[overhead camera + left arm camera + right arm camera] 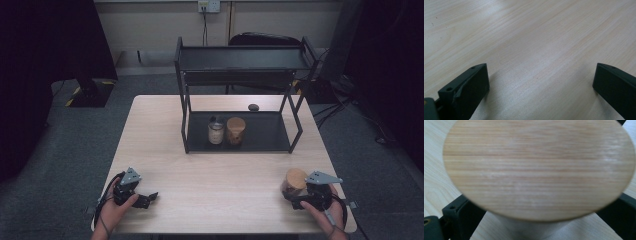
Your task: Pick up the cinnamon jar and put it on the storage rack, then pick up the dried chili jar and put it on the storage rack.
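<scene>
Left gripper (pixel 145 199) rests idle at the near-left corner of the light wooden table (pixel 165 125), jaws wide apart on nothing. Right gripper (pixel 295 196), at the near-right corner, has its jaws around a glass jar with round wooden lid (pixel 295 181), apparently gripping it. Likely step: pick up; next, lift toward the black metal two-tier shelf (pixel 240 60) at the table's far middle.

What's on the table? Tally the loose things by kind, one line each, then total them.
Jars with wooden lids: 2, one on the rack's lower shelf, one between the right gripper's jaws
Clear glass jar: 1
Small dark pebble-like thing: 1
Black metal rack: 1
Total: 5
</scene>
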`<state>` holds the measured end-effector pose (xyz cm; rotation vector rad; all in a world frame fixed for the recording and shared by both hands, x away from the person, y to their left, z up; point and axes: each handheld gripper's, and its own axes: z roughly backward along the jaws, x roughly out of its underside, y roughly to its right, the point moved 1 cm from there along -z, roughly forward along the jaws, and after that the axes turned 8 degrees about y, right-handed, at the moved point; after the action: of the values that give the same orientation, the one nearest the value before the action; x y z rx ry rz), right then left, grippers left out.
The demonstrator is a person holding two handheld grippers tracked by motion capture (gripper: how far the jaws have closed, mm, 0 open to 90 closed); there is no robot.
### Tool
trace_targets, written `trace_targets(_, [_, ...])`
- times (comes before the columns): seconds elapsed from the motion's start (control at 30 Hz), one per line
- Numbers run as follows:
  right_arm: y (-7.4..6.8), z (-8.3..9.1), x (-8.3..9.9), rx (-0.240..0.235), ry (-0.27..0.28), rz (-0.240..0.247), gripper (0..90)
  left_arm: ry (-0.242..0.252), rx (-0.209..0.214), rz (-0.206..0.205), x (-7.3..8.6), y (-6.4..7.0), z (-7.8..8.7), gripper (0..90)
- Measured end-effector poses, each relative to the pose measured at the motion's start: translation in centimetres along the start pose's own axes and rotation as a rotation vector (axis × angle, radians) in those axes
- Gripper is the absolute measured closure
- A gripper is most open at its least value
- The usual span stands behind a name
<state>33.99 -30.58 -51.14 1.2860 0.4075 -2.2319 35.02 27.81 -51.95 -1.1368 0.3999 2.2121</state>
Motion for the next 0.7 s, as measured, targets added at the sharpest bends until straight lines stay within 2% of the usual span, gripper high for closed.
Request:
trace_targets(0.3, [-0.01,-0.05,-0.03,0.004,0.004,0.004,2.4,0.000,0.000,-0.001,0.00,-0.01,0.00,0.1])
trace_targets(0.7, [0.03,-0.13,-0.17,-0.011,0.037,-0.009,11.6,-0.001,0.001,-0.003,0.00,-0.02,0.01,0.1])
